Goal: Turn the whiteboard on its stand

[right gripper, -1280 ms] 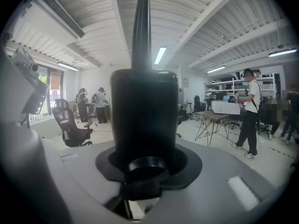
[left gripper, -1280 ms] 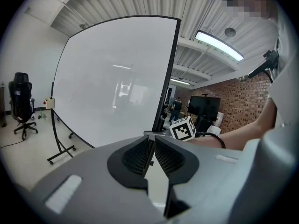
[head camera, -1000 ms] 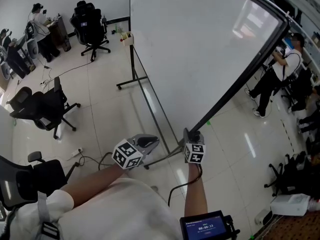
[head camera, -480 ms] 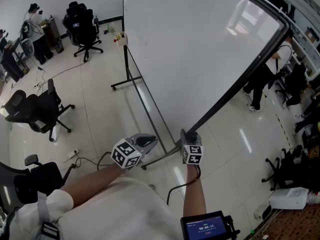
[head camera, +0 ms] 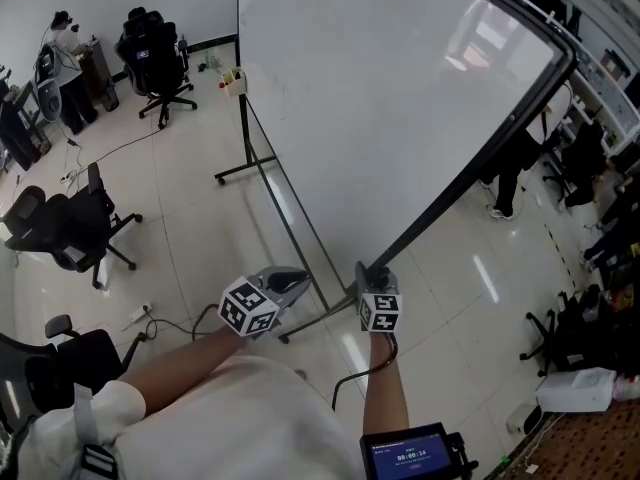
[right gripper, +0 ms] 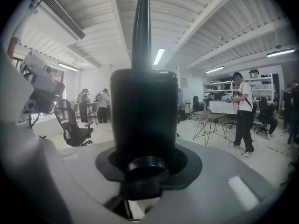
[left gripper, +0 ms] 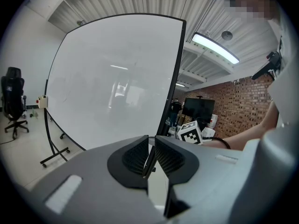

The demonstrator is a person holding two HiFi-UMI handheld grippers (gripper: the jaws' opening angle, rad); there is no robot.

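Note:
The big whiteboard (head camera: 380,98) stands on its wheeled black stand (head camera: 300,218), and its black right edge runs down toward me. My right gripper (head camera: 368,273) is shut on the round black post (right gripper: 144,111) at the board's near lower corner. In the right gripper view the post fills the space between the jaws of that gripper (right gripper: 145,164). My left gripper (head camera: 290,283) hovers just left of that corner, above the stand's lower rail. Its jaws are shut with nothing in them. In the left gripper view this gripper (left gripper: 150,155) points at the board's white face (left gripper: 112,87).
Black office chairs stand at the left (head camera: 60,233), the far left (head camera: 150,58) and near me (head camera: 60,368). A cable and power strip (head camera: 150,313) lie on the floor. A person (head camera: 510,168) stands behind the board at the right. A small box (head camera: 232,80) hangs on the stand's far post.
In the head view the board, the room and both grippers have slid a little to the left. The right gripper's hold on the post is unchanged.

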